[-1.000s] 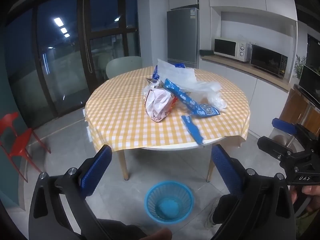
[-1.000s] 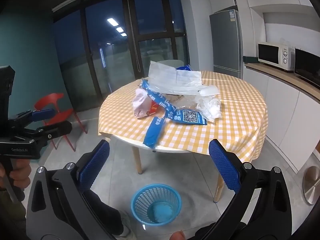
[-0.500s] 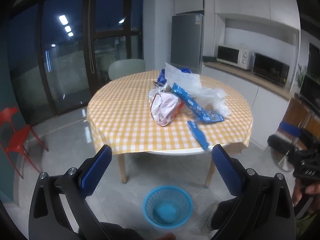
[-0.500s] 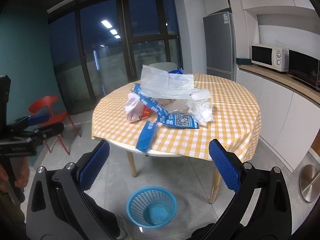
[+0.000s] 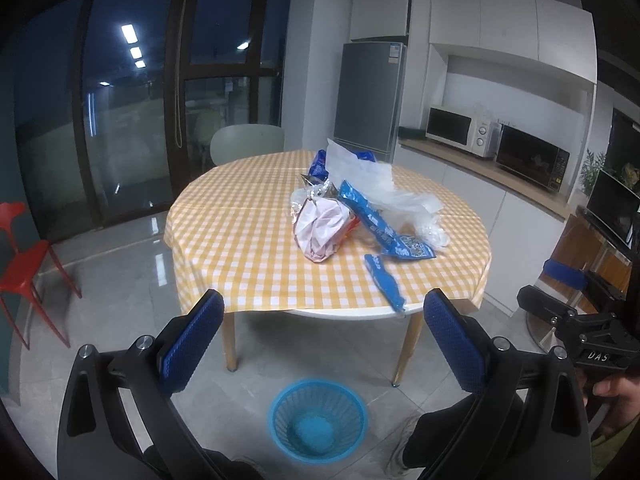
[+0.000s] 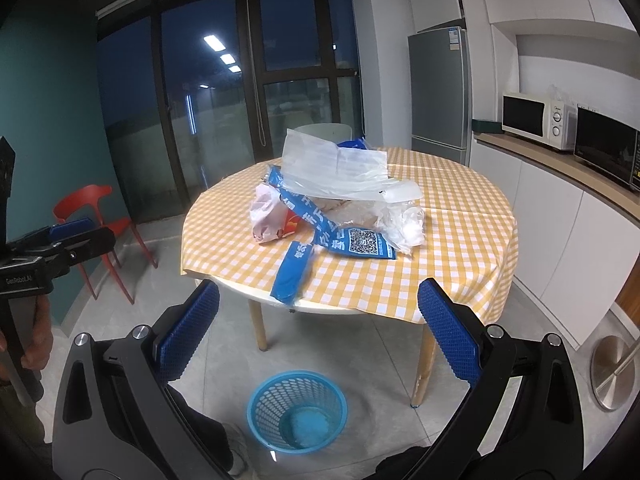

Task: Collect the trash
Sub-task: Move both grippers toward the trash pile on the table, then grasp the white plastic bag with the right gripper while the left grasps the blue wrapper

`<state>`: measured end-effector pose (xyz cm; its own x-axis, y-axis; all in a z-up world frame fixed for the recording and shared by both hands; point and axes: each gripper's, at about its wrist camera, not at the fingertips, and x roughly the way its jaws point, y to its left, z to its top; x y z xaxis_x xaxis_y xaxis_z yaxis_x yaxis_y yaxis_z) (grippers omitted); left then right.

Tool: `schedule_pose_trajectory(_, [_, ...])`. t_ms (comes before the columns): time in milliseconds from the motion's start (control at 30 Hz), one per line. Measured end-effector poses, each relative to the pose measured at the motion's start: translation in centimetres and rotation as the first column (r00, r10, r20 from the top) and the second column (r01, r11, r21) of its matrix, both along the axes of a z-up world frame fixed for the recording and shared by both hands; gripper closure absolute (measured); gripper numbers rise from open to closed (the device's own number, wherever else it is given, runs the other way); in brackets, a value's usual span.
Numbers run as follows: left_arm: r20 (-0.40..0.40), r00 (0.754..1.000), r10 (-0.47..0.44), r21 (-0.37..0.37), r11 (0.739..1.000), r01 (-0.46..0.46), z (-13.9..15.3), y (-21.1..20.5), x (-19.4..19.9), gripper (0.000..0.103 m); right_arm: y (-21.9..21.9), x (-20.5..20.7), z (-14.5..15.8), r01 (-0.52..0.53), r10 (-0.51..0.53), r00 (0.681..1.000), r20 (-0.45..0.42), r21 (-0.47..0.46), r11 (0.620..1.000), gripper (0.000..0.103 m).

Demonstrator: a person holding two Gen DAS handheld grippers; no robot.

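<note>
Both grippers, left gripper [image 5: 324, 336] and right gripper [image 6: 320, 330], hover with jaws wide, facing the table [image 5: 248, 240].

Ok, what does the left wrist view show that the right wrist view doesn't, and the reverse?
Only the left wrist view: the right tongs at its right edge and a plant beyond the counter.
Only the right wrist view: the left tongs at its left edge and a steel bin lid on the floor.
Both: checked table with the wrapper pile, blue basket on the floor below, red chair, fridge, microwave.
</note>
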<state>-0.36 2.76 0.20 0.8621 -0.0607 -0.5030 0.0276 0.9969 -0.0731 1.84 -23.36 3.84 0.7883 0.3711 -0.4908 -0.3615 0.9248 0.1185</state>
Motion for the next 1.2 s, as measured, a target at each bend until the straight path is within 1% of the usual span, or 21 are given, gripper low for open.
schedule_pose_trajectory(100, [-0.009, 1.000, -0.006, -0.011, 1.000, 0.006, -0.1, 0.2, 0.1, 0.006, 0.1, 0.0, 0.0, 0.003, -0.003, 1.000, 0.002, -0.008, 1.000, 0.008])
schedule_pose_trajectory(200, [-0.017, 0.999, -0.035, -0.029, 0.999, 0.035, -0.2, 0.2, 0.4, 0.006, 0.1, 0.0, 0.0, 0.013, -0.013, 1.000, 0.007, -0.016, 1.000, 0.008])
schedule_pose_trajectory(333, [-0.010, 1.000, -0.021, 0.012, 1.000, 0.021, -0.6, -0.3, 0.7, 0.006, 0.2, 0.6, 0.0, 0.016, -0.015, 1.000, 0.013, -0.027, 1.000, 0.008])
schedule_pose_trajectory(400, [-0.005, 1.000, -0.001, 0.014, 1.000, 0.001, -0.8, -0.2, 0.8, 0.006, 0.1, 1.0, 0.0, 0.020, -0.019, 1.000, 0.014, -0.031, 0.999, 0.008])
schedule_pose_trajectory(633, [-0.030, 0.999, 0.011, 0.041, 0.999, -0.010, -1.3, -0.5, 2.3, 0.006, -0.1, 3.2, -0.2, 0.025, -0.023, 0.999, 0.029, -0.072, 0.997, 0.009])
schedule_pose_trajectory(867, [-0.057, 0.998, 0.014, 0.031, 0.999, -0.012, -1.9, -0.4, 4.7, 0.006, 0.3, 7.0, -0.3, 0.037, -0.027, 0.997, 0.066, -0.152, 0.988, 0.011])
schedule_pose_trajectory(1000, [-0.071, 0.997, 0.019, 0.026, 1.000, -0.018, -2.2, -0.2, 6.0, 0.006, 0.9, 9.5, -0.5, 0.032, -0.014, 0.996, 0.083, -0.218, 0.976, 0.012])
schedule_pose_trajectory(1133, [-0.082, 0.996, 0.027, 0.019, 0.999, -0.025, -2.3, 0.0, 7.0, 0.006, 1.6, 11.6, -1.3, 0.013, 0.006, 0.998, 0.070, -0.271, 0.963, 0.013])
schedule_pose_trajectory(1200, [-0.090, 0.996, 0.028, 0.012, 1.000, -0.027, -2.3, 0.2, 7.4, 0.006, 1.9, 12.6, -1.7, 0.008, 0.012, 0.998, 0.064, -0.302, 0.953, 0.016])
